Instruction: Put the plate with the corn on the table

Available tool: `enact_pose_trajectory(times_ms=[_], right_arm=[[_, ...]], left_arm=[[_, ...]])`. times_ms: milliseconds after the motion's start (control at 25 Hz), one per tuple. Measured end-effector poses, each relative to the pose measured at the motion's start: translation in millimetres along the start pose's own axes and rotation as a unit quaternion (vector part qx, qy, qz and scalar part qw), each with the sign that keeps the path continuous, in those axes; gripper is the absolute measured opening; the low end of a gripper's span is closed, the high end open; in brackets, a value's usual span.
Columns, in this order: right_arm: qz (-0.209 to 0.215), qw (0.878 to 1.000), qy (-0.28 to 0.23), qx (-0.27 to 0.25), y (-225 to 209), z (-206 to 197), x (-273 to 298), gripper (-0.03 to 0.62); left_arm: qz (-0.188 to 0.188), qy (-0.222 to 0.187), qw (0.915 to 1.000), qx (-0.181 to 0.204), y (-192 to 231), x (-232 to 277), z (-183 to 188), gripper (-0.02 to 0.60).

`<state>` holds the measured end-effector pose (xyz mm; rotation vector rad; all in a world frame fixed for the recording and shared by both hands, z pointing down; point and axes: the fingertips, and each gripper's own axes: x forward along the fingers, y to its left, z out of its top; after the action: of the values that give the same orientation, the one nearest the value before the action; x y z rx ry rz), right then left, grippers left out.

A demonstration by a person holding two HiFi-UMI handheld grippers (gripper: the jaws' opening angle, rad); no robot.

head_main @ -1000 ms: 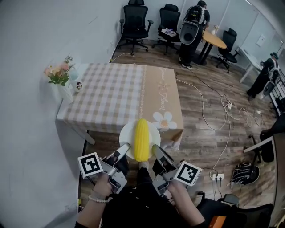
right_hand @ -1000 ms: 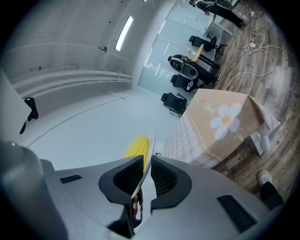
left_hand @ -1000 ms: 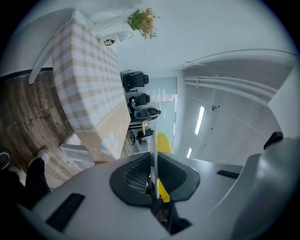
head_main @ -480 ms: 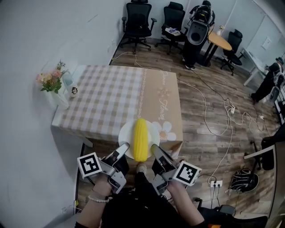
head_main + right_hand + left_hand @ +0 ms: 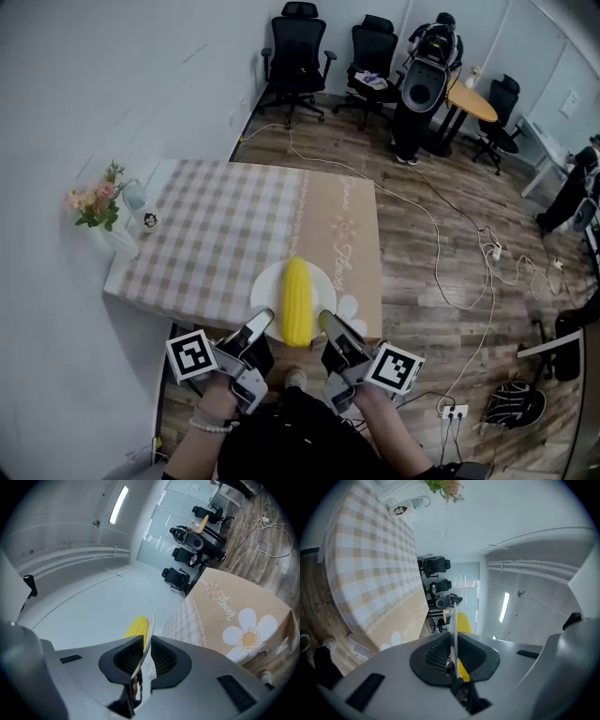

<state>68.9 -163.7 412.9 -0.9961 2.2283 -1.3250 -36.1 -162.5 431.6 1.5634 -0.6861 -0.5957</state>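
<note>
A white plate (image 5: 268, 279) with a yellow corn cob (image 5: 296, 300) lying on it is held over the near edge of the table (image 5: 225, 225), which wears a checked and tan cloth. My left gripper (image 5: 261, 323) is shut on the plate's left near rim, and my right gripper (image 5: 328, 325) is shut on its right near rim. In the left gripper view the plate (image 5: 453, 630) stands edge-on between the pads, with the corn (image 5: 465, 623) behind it. The right gripper view shows the same rim (image 5: 149, 629) pinched, the corn (image 5: 137, 627) to its left. Whether the plate touches the cloth cannot be told.
A vase of flowers (image 5: 98, 211) and a small cup (image 5: 148, 221) stand at the table's far left corner. Office chairs (image 5: 298, 47), a round wooden table (image 5: 473, 98) and floor cables (image 5: 450, 253) lie beyond. A white wall runs along the left.
Both grippers have carried the plate with the corn forward, from in front of the table's near edge to over it. The grips have not changed.
</note>
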Motion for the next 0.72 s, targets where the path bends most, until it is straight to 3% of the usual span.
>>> enact_pose_trajectory(times_ms=[400, 720], right_arm=[[0.005, 1.000, 0.017, 0.001, -29, 50, 33, 0.078], [0.009, 1.000, 0.024, 0.010, -45, 66, 41, 0.078]], left_arm=[[0.003, -0.016, 0.9999, 0.004, 3, 57, 28, 0.037], [0.010, -0.021, 0.9997, 0.003, 7, 77, 32, 0.037]])
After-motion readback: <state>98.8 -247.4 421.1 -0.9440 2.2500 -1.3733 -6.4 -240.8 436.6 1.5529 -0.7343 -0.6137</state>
